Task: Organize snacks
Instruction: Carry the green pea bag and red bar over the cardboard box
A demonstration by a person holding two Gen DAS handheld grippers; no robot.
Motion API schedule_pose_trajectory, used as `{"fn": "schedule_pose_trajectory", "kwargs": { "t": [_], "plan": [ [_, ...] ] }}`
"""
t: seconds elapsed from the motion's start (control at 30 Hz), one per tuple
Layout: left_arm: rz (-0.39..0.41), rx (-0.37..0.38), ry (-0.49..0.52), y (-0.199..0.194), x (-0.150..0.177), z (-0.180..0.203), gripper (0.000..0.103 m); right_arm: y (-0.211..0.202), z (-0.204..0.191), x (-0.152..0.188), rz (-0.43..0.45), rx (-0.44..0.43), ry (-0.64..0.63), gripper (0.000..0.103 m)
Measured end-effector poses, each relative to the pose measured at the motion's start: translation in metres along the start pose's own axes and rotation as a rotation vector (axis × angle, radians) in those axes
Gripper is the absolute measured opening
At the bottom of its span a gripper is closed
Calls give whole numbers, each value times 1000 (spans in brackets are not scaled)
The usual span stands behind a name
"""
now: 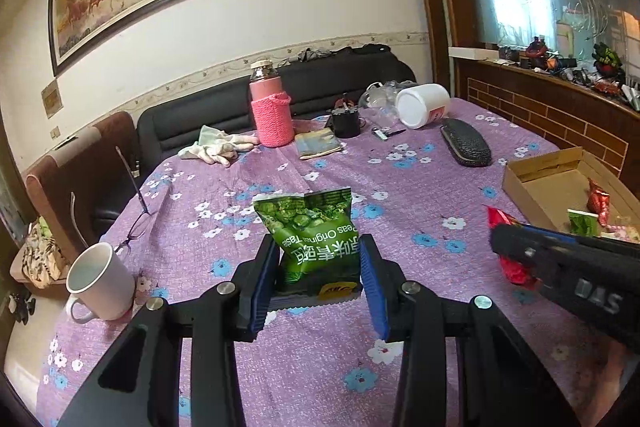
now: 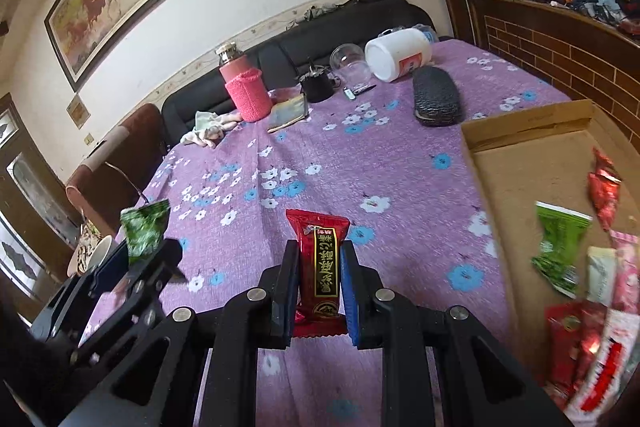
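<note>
My left gripper [image 1: 320,255] is shut on a green pea snack bag [image 1: 314,235], held up above the purple flowered tablecloth [image 1: 400,195]. My right gripper [image 2: 319,267] is shut on a red snack packet [image 2: 319,263], also lifted off the cloth. In the left wrist view the right gripper [image 1: 496,241] shows at the right edge with the red packet [image 1: 514,269] in it. In the right wrist view the left gripper [image 2: 148,259] appears at the lower left with the green bag [image 2: 144,231]. A cardboard box [image 2: 524,131] at the right holds several snack packets, green [image 2: 558,247] and red [image 2: 604,187].
A white mug [image 1: 100,281] and glasses [image 1: 138,223] sit at the table's left edge. Farther back stand a pink knitted bottle [image 1: 270,107], a black cup [image 1: 346,123], a tipped white jar [image 1: 422,105], a black case [image 1: 466,147], a glove [image 1: 216,147]. A black sofa [image 1: 208,115] runs behind.
</note>
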State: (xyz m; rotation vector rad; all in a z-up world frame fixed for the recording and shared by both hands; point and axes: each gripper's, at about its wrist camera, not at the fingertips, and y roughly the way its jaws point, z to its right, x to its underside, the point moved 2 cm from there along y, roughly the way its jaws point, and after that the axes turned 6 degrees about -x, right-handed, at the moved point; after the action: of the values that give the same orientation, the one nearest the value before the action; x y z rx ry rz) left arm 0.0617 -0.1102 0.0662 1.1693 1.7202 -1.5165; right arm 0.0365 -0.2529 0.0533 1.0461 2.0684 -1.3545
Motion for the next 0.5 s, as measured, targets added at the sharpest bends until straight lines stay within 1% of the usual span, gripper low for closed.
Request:
{"fn": "schedule_pose_trajectory", "kwargs": {
  "t": [0.2, 0.3, 0.5],
  "plan": [
    [-11, 73, -11, -8, -1, 6, 39, -45, 31, 7, 42, 15, 45, 21],
    [-30, 122, -26, -12, -4, 11, 39, -70, 54, 7, 77, 37, 82, 21],
    [-48, 178, -16, -27, -13, 28, 39, -112, 103, 7, 141, 64, 171, 21]
  ]
}}
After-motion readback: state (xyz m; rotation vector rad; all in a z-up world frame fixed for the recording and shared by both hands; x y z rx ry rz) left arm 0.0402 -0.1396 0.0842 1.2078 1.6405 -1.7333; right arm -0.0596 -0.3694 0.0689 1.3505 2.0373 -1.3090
